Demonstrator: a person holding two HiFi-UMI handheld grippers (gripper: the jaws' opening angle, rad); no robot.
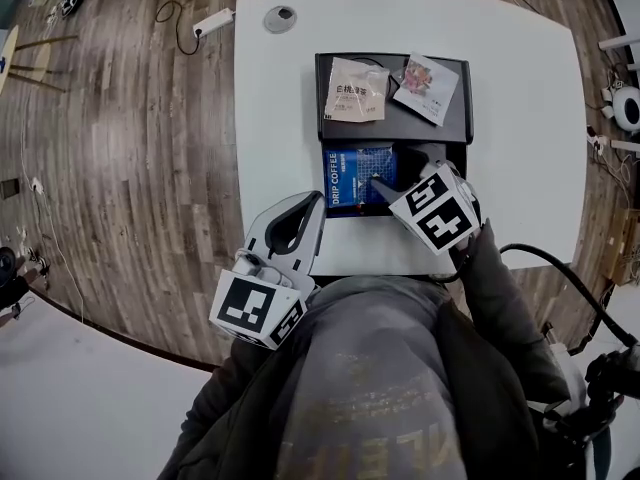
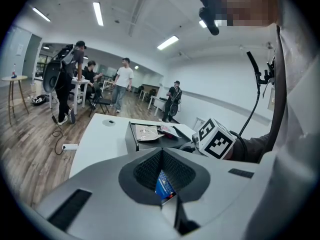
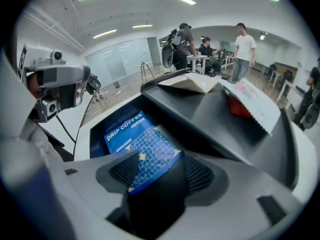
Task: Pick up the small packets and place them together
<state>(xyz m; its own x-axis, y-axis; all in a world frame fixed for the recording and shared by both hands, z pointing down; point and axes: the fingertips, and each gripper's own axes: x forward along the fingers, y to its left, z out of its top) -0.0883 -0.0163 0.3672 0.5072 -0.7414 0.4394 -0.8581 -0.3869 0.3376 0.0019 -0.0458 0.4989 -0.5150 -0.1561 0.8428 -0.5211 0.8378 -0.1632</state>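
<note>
A black two-level tray stands on the white table. Its upper level holds a beige packet and a white packet with pink print, side by side. A blue drip coffee packet lies flat in the lower level. My right gripper hovers over that packet's right part, open; the packet's near corner shows between the jaws, and the pads do not press it. My left gripper is shut and empty at the table's front edge, left of the tray; its tips point toward the tray.
A round grey cable cap sits at the table's back left. A power strip and cables lie on the wood floor to the left. A thick black cable runs at my right. Several people stand far off.
</note>
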